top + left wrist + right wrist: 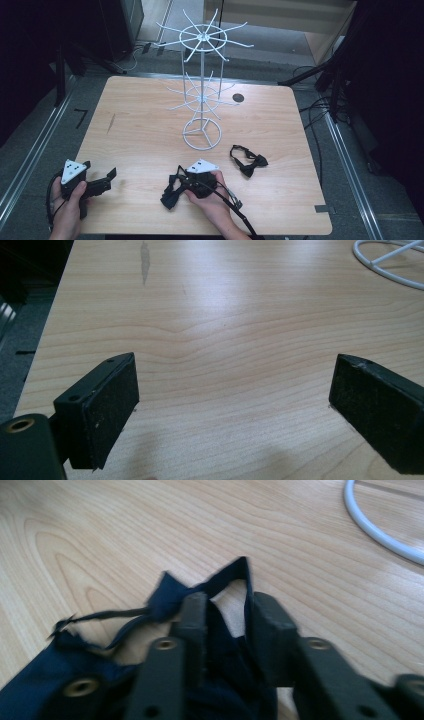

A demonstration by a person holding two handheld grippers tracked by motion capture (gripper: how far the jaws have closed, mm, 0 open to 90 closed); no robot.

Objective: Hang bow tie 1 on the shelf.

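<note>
Soft, light, floppy bow tie near the rack; right gripper pinching its strap; left gripper spread, idle.

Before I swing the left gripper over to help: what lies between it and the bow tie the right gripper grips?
Bare table, in the high view, between left gripper and bow tie.

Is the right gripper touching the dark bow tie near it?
Touching. In the right gripper view the right gripper has its jaws nearly closed with the bow tie's dark fabric and strap pinched between them; the high view shows the same.
</note>
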